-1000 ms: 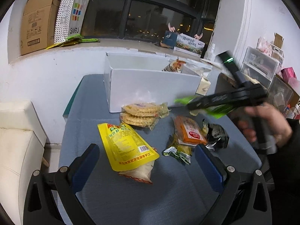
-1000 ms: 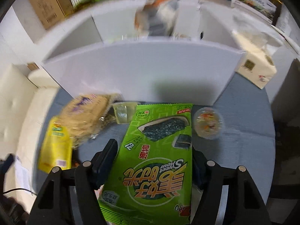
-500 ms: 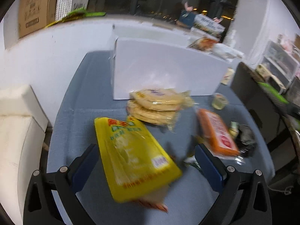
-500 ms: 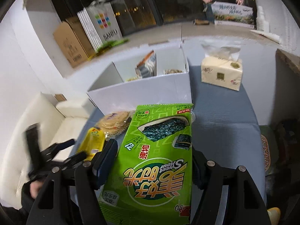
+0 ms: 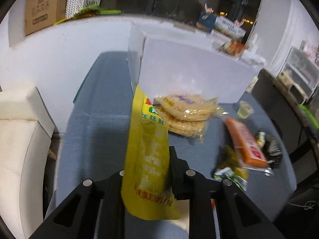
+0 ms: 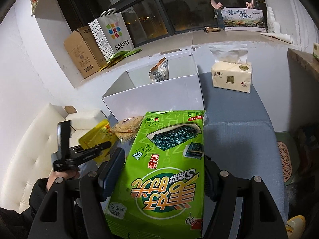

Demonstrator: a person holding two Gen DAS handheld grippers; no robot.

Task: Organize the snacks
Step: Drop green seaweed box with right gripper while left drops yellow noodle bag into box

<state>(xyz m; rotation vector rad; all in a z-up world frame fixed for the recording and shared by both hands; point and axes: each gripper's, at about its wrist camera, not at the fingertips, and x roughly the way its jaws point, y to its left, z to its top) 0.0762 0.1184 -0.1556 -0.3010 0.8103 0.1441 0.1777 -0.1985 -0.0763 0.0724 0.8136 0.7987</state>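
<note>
My left gripper (image 5: 146, 166) is shut on a yellow snack pouch (image 5: 146, 145) and holds it edge-up above the blue table (image 5: 99, 119). In the right wrist view the left gripper (image 6: 103, 146) with the yellow pouch (image 6: 95, 133) shows at the left. My right gripper (image 6: 161, 171) is shut on a green seaweed snack bag (image 6: 165, 167), held above the table. A white divided box (image 6: 159, 93) stands at the table's back with a packet inside (image 6: 159, 71). It shows in the left wrist view too (image 5: 189, 69).
On the table lie two packs of round crackers (image 5: 185, 117), an orange packet (image 5: 247, 139), a small jelly cup (image 5: 244, 110), green and dark wrappers (image 5: 231, 171). A tissue pack (image 6: 232, 75) sits right of the box. A white sofa (image 5: 18, 139) stands left.
My left gripper has closed on the yellow pouch and lifted it off the table. My right gripper, still holding the green bag, has drawn back and up from the box.
</note>
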